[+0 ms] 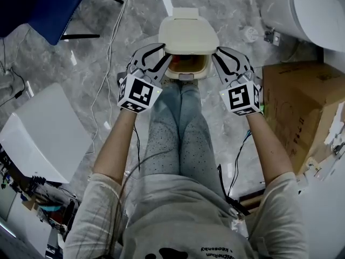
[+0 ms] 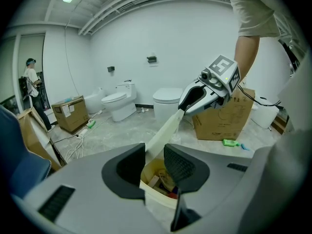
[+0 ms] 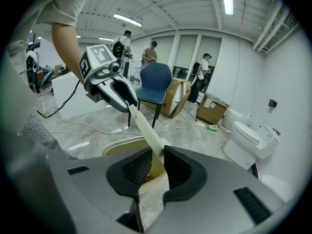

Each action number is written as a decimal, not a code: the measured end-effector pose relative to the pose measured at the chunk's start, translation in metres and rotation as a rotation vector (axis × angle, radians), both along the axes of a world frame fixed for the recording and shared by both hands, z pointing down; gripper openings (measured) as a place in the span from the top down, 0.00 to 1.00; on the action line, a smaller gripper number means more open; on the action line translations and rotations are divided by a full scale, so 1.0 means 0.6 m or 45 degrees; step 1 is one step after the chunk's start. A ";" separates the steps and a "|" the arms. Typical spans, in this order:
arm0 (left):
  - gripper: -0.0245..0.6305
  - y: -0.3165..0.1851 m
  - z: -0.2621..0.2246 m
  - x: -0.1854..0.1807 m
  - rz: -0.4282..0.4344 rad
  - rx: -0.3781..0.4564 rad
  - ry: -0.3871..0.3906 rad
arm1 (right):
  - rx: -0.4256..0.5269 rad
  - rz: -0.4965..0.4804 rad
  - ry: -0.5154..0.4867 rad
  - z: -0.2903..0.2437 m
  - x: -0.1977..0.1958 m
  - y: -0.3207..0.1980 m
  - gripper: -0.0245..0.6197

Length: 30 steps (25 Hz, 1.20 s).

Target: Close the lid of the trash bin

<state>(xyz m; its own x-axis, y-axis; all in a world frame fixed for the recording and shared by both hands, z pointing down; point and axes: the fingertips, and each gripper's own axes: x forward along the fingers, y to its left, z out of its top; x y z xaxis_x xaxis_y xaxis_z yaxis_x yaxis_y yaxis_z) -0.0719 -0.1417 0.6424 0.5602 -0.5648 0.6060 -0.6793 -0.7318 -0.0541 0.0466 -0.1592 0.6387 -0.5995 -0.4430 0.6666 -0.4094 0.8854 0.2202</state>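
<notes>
**Two grippers at the bin's raised lid**

In the head view the trash bin [image 1: 206, 68] stands at 12 o'clock, its lid [image 1: 187, 34] tilted up. The right gripper [image 1: 218, 58], half-closed, pinches one lid edge. The left gripper [image 1: 163, 58] straddles the other edge, pads apart.

Speckled blue jeans [image 1: 180, 136], pale printed shirt [image 1: 183, 223]

The trash bin [image 1: 200, 74] is small and cream-coloured, with rounded corners; it stands upright on the grey marble floor [image 1: 140, 26]; its mouth is uncovered on the near side and shows some rubbish [image 1: 187, 63] inside, paper and wrappers; the lid [image 1: 188, 34] has the same cream colour, a flat rounded square joined to the bin at the far edge; it is half raised and tilted over the back part, not yet down on the rim
</notes>
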 end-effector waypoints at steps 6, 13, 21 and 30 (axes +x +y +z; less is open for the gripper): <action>0.78 0.018 0.015 0.002 0.010 -0.017 -0.014 | 0.001 -0.008 0.022 0.013 0.002 0.019 0.82; 0.77 0.043 0.034 0.004 0.030 -0.037 -0.056 | -0.011 -0.026 0.063 0.030 0.004 0.043 0.82; 0.75 0.066 0.057 0.009 0.072 -0.049 -0.107 | -0.013 -0.046 0.108 0.052 0.010 0.067 0.81; 0.73 0.085 0.083 0.009 0.106 -0.070 -0.143 | -0.033 -0.063 0.154 0.077 0.011 0.088 0.81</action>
<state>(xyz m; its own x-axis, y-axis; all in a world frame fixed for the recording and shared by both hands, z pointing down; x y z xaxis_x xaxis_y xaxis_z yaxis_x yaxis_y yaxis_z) -0.0665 -0.0904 0.6920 0.5310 -0.4835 0.6959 -0.6080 -0.7895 -0.0846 0.0535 -0.1065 0.6846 -0.5351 -0.3967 0.7459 -0.3369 0.9099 0.2422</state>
